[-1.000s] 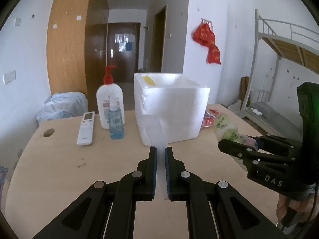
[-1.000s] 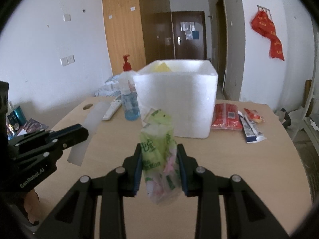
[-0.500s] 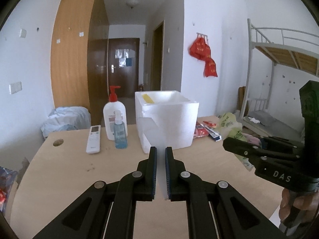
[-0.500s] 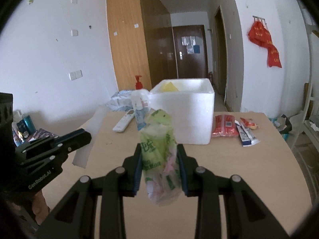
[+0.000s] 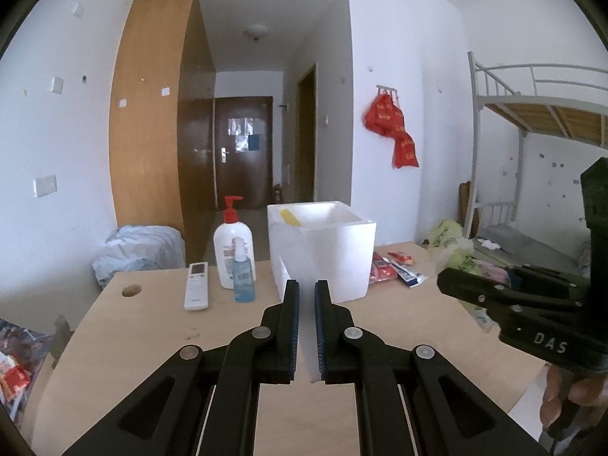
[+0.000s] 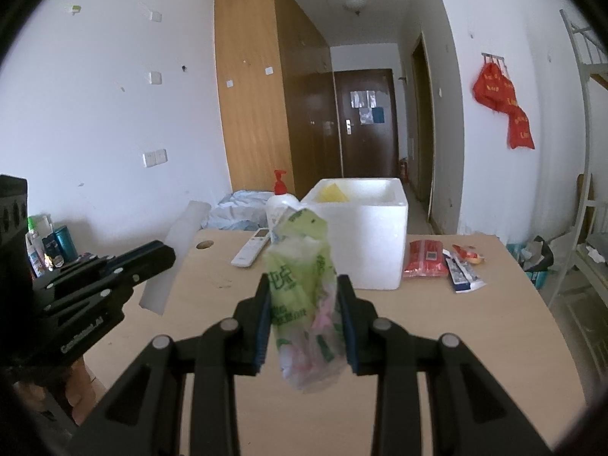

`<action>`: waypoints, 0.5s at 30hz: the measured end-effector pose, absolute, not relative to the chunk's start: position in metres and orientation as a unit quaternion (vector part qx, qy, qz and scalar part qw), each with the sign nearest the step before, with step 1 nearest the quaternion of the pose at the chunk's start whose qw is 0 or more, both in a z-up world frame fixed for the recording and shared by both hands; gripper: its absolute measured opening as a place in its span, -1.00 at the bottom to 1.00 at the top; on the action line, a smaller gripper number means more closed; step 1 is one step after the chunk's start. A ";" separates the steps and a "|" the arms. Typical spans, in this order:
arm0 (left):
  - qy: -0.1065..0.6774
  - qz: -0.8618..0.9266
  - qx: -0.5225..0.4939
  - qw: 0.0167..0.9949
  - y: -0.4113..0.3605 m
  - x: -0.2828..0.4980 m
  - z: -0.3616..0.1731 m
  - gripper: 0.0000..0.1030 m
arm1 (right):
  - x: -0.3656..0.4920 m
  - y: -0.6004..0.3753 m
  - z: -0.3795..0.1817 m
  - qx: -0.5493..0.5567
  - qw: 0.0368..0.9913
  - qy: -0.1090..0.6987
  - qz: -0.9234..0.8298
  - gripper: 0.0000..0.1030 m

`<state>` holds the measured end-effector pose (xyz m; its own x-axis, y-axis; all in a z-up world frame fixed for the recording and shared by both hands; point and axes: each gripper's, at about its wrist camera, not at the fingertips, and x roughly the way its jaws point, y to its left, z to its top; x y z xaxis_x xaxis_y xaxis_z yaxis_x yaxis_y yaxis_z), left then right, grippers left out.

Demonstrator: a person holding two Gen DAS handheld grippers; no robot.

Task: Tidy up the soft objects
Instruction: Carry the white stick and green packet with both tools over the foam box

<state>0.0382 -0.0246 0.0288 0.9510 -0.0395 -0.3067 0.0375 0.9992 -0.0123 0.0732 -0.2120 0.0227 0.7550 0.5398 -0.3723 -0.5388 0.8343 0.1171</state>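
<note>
Since the green tissue pack (image 6: 304, 296) is a thin plastic wrap over soft paper, I'd expect it to be light, squashy and a bit slick; the right gripper (image 6: 304, 300) pinches it across the midsection, both pads pressed into the wrap, pack upright in the air above the table (image 6: 475, 342), short of the box. A mid-body hold looks right to me; the loose ends would probably slip. Left gripper (image 5: 306, 326) is nearly pressed together on a thin translucent white sheet (image 6: 174, 258) that juts out past the fingertips: floppy, weightless-looking. White foam box (image 6: 364, 235) stands open-topped mid-table, with something yellow (image 6: 332, 193) inside near its left wall; rest of the interior is hidden. Red packets (image 6: 423, 258) lie flat just right of the box.
</note>
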 end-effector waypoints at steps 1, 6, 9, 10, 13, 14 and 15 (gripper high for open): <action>0.154 -0.017 -0.003 0.988 -0.024 0.037 0.029 -0.84 | 0.072 -0.212 0.024 0.001 0.937 0.197 0.288 -0.29; 0.149 -0.013 -0.004 0.989 -0.025 0.033 0.033 -0.84 | 0.067 -0.217 0.027 0.002 0.940 0.189 0.284 -0.30; 0.145 -0.011 -0.003 0.989 -0.027 0.034 0.035 -0.84 | 0.067 -0.219 0.028 0.002 0.941 0.186 0.283 -0.30; 0.145 -0.012 -0.002 0.989 -0.028 0.033 0.035 -0.84 | 0.068 -0.219 0.028 0.002 0.941 0.186 0.283 -0.30; 0.148 -0.013 0.001 0.989 -0.028 0.040 0.036 -0.84 | 0.071 -0.219 0.030 0.003 0.941 0.185 0.284 -0.30; 0.149 -0.012 0.002 0.989 -0.028 0.040 0.037 -0.84 | 0.072 -0.221 0.030 0.006 0.941 0.183 0.283 -0.30; 0.150 -0.010 0.000 0.989 -0.027 0.044 0.037 -0.84 | 0.073 -0.221 0.032 0.006 0.941 0.183 0.284 -0.30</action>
<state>0.0435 -0.0272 0.0373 0.9550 -0.0196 -0.2959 0.0195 0.9998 -0.0033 0.0733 -0.2207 0.0320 0.7713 0.5371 -0.3415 -0.5328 0.8383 0.1153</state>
